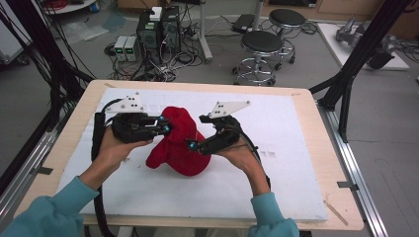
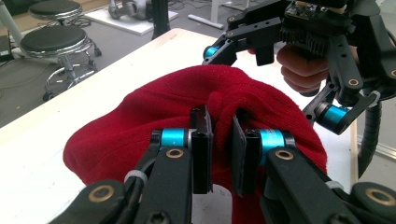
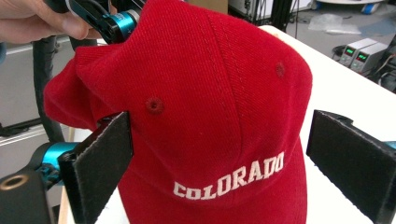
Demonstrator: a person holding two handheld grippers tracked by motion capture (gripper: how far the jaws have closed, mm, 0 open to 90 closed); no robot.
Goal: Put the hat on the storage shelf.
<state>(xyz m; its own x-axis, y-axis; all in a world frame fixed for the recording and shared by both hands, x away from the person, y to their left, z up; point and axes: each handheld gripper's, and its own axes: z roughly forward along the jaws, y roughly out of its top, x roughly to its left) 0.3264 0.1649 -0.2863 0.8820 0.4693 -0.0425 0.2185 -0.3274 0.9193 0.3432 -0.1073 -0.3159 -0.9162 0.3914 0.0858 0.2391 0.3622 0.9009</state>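
Item: red cap (image 1: pixel 175 143), lying mid-desk, being held up on its left side by your left tool (image 1: pixel 167 126).

Your left tool (image 2: pixel 219 140) is pinching a fold of the crown, jaws clenched on the fabric, so the cap is standing proud of the white sheet (image 1: pixel 296 148) covering the desk (image 1: pixel 316 106). Your right tool (image 3: pixel 219 154) is sitting released, jaws spread either side of the "COLORADO" lettering (image 3: pixel 229 176), probably lining up a second grip. Stools (image 1: pixel 262 47) are waiting far behind.

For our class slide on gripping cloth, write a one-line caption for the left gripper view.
Left gripper pinches a fold of the red cap; the right gripper stands open behind.
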